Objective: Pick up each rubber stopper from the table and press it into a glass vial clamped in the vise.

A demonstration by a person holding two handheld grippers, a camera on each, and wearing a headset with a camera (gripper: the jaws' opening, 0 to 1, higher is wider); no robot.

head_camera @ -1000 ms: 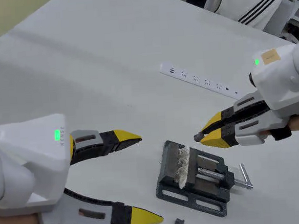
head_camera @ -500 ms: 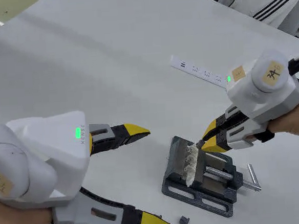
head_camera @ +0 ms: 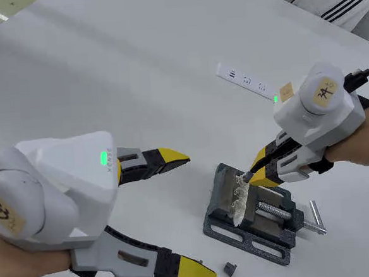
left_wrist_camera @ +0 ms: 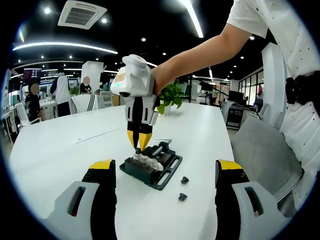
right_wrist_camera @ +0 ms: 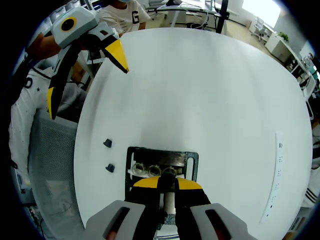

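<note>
right gripper: my jaws are pinched nearly closed on a rubber stopper, just above the glass vials in the vise.
left gripper: spread wide, holding nothing.
spare stopper: on the table beside the vise.
risk: if i press off-centre, the stopper may tilt, squirt from my tips or chip a rim.

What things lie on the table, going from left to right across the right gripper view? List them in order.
loose rubber stoppers (a pair) → vise with its glass vials → power strip
</note>
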